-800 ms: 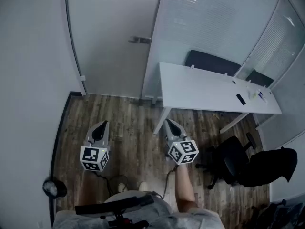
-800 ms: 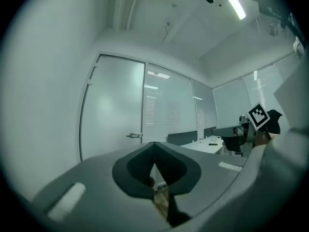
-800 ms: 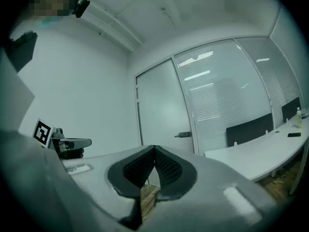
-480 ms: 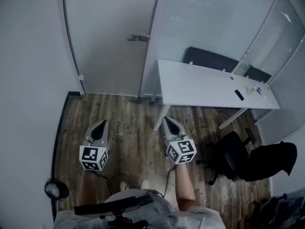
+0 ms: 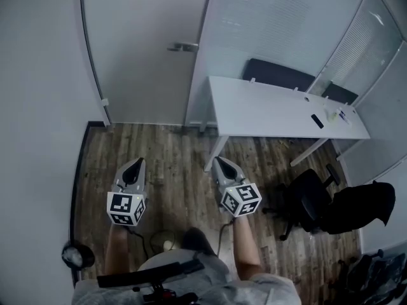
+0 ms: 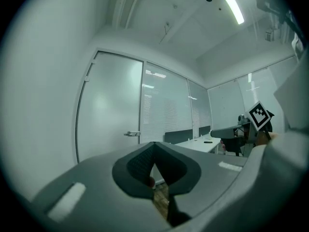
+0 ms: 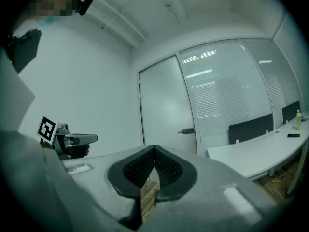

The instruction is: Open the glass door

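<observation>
1. Small office: dark wood-plank floor (image 5: 175, 164), plain grey wall (image 5: 38, 94) down the left side, frosted glazing along the far side.
2. At the left end of that glazing, a tall frosted glass door (image 5: 140, 62) in a slim metal frame, closed flush in its opening and well ahead of both grippers. Short metal lever handle (image 5: 183, 46) on its right edge, with nothing touching it.
3. Left forearm (image 5: 117, 250) stretched forward and low, hand wrapped behind the grey two-jaw left gripper (image 5: 136, 164). Black-and-white marker cube (image 5: 126, 210) at the rear, tool held level above the floor, nose toward the door. Jaws pressed tip to tip, nothing between the pads. Door and handle straight ahead in the left gripper view.
4. Right forearm (image 5: 247, 246) in the same low, forward reach, carrying the matching grey right gripper (image 5: 220, 161) level, beside the left one and apart from it, nose tilted slightly toward the door. Jaws likewise closed on nothing.
5. Right of the door, a frosted glass partition (image 5: 273, 30) with horizontal blinds. Against it, a long white desk (image 5: 273, 113) on slanted legs, with a small dark flat object (image 5: 316, 121) near the far end.
6. Far right: black swivel chair (image 5: 306, 199) on castors, and beside it a second seat under a dark draped garment (image 5: 359, 208).
</observation>
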`<state>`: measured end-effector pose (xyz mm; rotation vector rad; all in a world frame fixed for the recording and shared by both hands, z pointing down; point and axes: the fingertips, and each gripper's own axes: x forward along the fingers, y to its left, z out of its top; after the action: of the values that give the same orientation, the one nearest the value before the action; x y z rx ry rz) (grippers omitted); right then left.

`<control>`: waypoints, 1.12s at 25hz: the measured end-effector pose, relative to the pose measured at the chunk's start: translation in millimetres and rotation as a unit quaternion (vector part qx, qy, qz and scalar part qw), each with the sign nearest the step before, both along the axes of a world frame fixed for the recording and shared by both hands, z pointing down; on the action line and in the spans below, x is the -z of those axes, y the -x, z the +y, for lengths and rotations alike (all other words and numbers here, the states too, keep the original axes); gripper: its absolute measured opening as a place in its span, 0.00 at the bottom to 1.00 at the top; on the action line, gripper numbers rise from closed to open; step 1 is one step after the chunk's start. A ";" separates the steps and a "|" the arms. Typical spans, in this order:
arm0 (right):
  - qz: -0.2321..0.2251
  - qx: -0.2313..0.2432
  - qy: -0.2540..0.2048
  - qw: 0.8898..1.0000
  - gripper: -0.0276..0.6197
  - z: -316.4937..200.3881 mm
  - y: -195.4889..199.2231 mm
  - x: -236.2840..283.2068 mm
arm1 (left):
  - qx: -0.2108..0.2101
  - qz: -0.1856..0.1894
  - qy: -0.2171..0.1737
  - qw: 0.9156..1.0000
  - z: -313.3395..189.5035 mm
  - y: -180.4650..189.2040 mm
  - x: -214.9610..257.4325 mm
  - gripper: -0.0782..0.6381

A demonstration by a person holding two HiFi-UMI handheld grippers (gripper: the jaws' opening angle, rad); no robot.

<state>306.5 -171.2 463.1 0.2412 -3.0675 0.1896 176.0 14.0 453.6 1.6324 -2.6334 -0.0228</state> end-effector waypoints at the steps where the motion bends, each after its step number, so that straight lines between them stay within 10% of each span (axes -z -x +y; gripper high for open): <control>1: 0.004 -0.001 0.001 1.000 0.04 0.2 2.3 -2.6 | -0.002 0.002 0.000 1.000 -1.2 1.7 -1.6 0.11; 28: -0.003 0.016 0.026 1.000 0.04 -162.6 198.5 -20.1 | 0.018 -0.010 0.013 1.000 -176.0 192.3 -7.8 0.11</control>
<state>108.0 -333.8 483.2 0.1892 -3.0644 0.2686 -16.3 -161.9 461.4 1.5861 -2.6658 0.0259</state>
